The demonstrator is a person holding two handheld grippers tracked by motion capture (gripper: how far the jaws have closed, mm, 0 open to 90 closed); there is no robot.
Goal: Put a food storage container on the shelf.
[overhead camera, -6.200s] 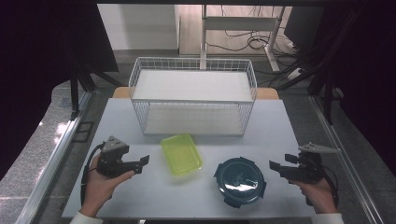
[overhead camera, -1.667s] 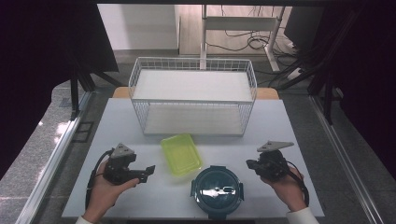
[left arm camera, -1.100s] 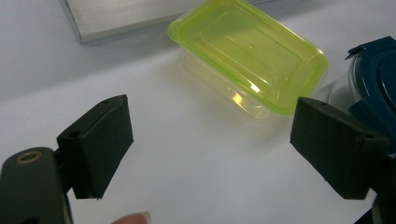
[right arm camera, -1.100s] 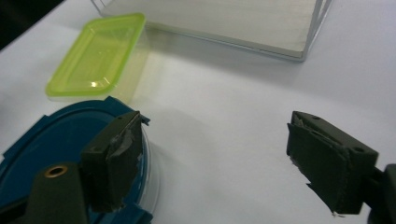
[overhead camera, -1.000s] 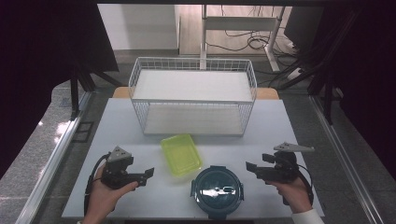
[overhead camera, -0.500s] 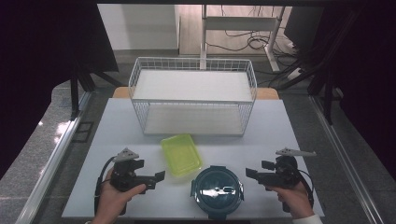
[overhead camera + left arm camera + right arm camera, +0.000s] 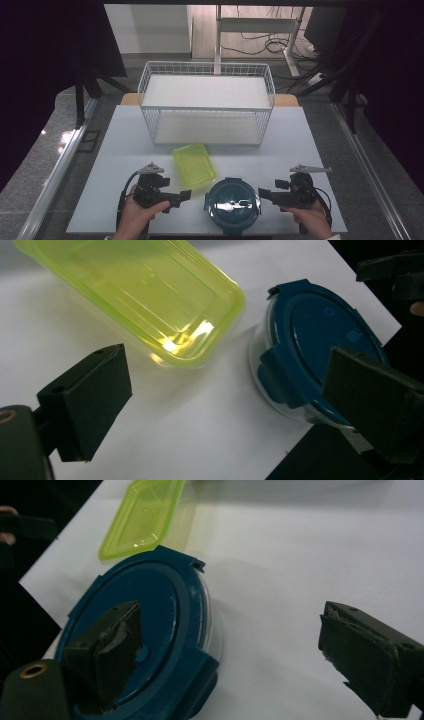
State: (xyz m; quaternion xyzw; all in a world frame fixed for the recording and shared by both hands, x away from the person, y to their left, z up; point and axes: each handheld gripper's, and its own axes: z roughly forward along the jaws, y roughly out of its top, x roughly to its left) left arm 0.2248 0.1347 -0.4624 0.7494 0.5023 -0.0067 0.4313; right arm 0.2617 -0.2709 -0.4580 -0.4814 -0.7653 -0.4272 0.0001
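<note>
A round clear container with a dark blue clip lid [image 7: 233, 204] stands at the table's near edge. Just behind and left of it lies a yellow-green rectangular container [image 7: 194, 165]. My left gripper [image 7: 181, 198] points right at the blue lid's left side; its jaws have just been opening and hold nothing. The left gripper view shows the left gripper [image 7: 225, 405] with bare table between its jaws, the yellow-green container [image 7: 140, 295] and the blue lid [image 7: 310, 345] ahead. My right gripper [image 7: 264, 194] points left; its jaws also just opened. In the right gripper view, one jaw of the right gripper [image 7: 235, 650] overlaps the blue lid [image 7: 165, 610] without pressing on it.
A white wire basket [image 7: 206, 106] stands at the back middle of the white table [image 7: 310, 150]. Dark floor and a metal rail lie to the left, cables and a desk frame beyond the basket.
My left hand has moved right, closer to the blue-lidded container. The right gripper drew back to the right off the container earlier and has since stayed put. Both containers lie still.
</note>
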